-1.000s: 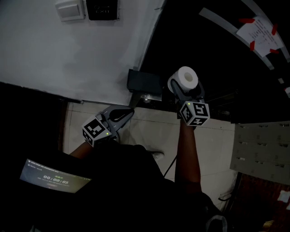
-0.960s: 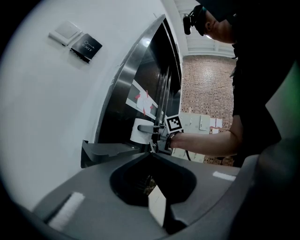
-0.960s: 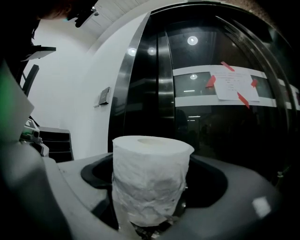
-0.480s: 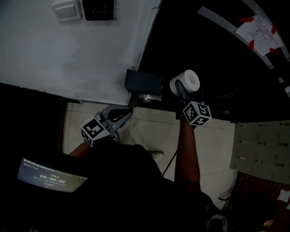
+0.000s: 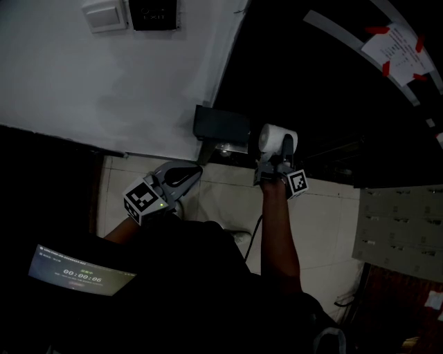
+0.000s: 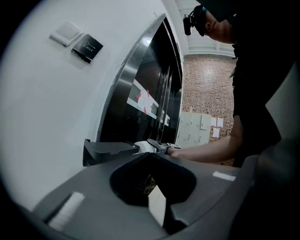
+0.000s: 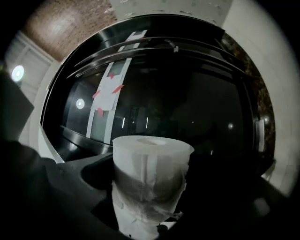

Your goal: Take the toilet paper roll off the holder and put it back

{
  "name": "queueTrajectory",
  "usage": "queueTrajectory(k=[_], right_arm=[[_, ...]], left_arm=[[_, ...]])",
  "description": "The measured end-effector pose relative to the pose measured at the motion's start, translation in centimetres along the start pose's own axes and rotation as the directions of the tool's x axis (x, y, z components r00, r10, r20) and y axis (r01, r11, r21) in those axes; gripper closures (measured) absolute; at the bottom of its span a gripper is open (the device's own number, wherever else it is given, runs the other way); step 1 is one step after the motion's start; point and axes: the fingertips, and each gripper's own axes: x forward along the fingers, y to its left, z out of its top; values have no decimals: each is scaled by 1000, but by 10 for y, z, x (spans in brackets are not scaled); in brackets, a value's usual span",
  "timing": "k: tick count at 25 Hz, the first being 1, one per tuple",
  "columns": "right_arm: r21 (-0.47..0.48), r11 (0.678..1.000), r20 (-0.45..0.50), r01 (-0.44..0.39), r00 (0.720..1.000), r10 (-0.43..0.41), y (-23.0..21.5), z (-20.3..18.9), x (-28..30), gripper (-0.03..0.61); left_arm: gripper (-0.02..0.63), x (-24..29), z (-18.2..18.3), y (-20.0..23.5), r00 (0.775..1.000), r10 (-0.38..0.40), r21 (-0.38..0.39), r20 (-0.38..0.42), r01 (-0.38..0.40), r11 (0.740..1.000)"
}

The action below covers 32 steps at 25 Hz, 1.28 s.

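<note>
A white painted wall fills the upper left of the head view. Its right edge meets a tall, glossy black glass panel that curves away to the right. Below both lies a pale tiled floor, open and bare between the two arms.

A dark, boxy holder with a flat top is fixed at the wall's lower right corner, right against the glass panel. There is free room below it and to its right.

The right gripper is raised in front of the glass, its arm reaching up from the lower middle. Its dark jaws stand wide and pinch the toilet paper roll by its sides. The roll is white, soft and cylindrical, dented where the jaws press, with its flat end and core hole facing away from the gripper. It sits just beside the holder's right end; whether the two touch cannot be told.

The left gripper, smooth grey plastic, hangs low, below the holder and well apart from the roll. Its jaws are pressed together with nothing between them, leaving only their own rounded hollow.

A lit screen shows at the lower left. A white switch and a black plate sit at the wall's top edge.
</note>
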Motion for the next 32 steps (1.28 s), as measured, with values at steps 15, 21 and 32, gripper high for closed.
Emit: queueTrajectory(k=[15,21,32], right_arm=[[41,997,-110,58,992,-53,-25,-65,-3,133],[56,996,-154,72,986,-62,-28,-95,-4,133],[76,994,-167,84,983,-70,-35,-134,-4,133]], left_arm=[[614,-4,-3,0,1000,0,-2,-3,0,1000],[614,-4,0,-1,1000,-1,-14,-1,1,1000],[614,-6,-5,1,1000,14,-5,5,-14,1000]])
